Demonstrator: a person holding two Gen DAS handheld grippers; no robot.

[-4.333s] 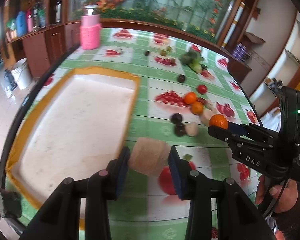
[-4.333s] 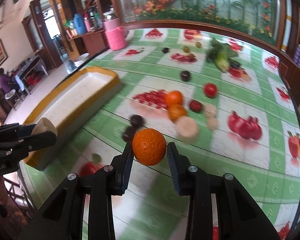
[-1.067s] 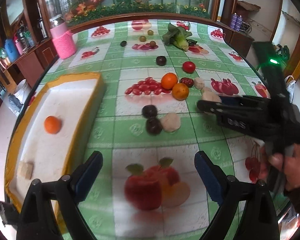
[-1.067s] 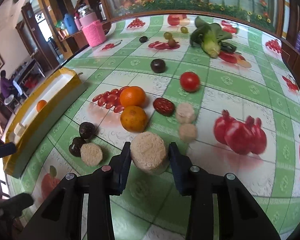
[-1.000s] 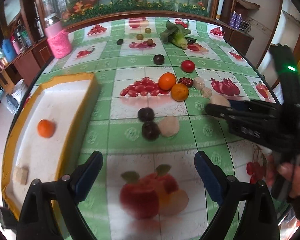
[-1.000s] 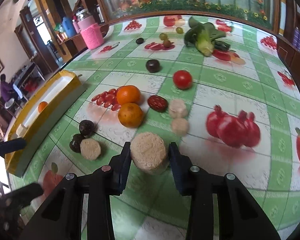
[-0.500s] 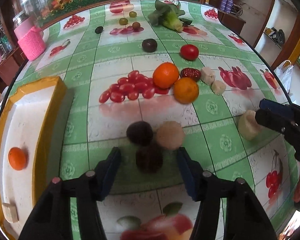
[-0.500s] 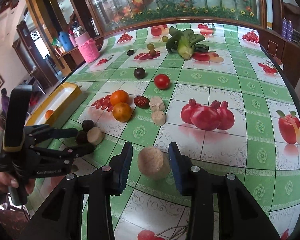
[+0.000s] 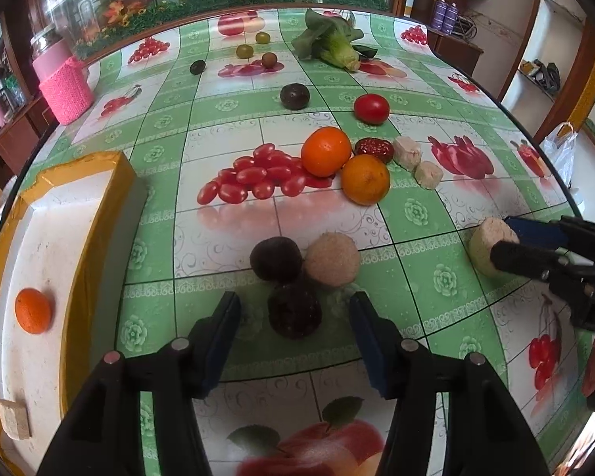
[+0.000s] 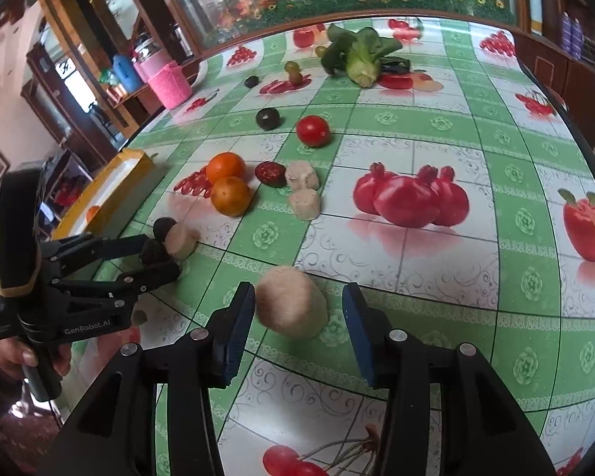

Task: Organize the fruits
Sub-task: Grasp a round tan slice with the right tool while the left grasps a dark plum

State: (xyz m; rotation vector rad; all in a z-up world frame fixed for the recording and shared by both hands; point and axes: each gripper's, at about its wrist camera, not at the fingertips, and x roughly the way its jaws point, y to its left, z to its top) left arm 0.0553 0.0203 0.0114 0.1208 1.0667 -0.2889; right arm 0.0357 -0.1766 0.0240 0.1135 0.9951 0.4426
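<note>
Looking along the left hand-held gripper (image 9: 295, 329), its blue-padded jaws stand wide apart around a dark round fruit (image 9: 294, 309) lying on the tabletop (image 9: 226, 218), touching neither pad as far as can be seen. Just beyond it sit a second dark fruit (image 9: 275, 258) and a beige round piece (image 9: 332, 258), touching one another. Farther ahead lie two oranges (image 9: 326, 151), a red date (image 9: 373, 149), two pale chunks (image 9: 407, 152), a tomato (image 9: 371, 108) and leafy greens (image 9: 331, 45). Off to the left, the yellow-rimmed tray (image 9: 75, 238) holds one orange (image 9: 32, 310) and a tan block (image 9: 15, 419). At the right edge the other gripper reaches in beside a beige cylinder (image 9: 488, 246).

From the right wrist, the right hand-held gripper (image 10: 297, 325) is open, jaws spread either side of that beige cylinder (image 10: 291, 303), which rests on the tabletop nearer the left pad; the picture is blurred there. To the left, the left hand-held gripper straddles the dark fruit.
</note>
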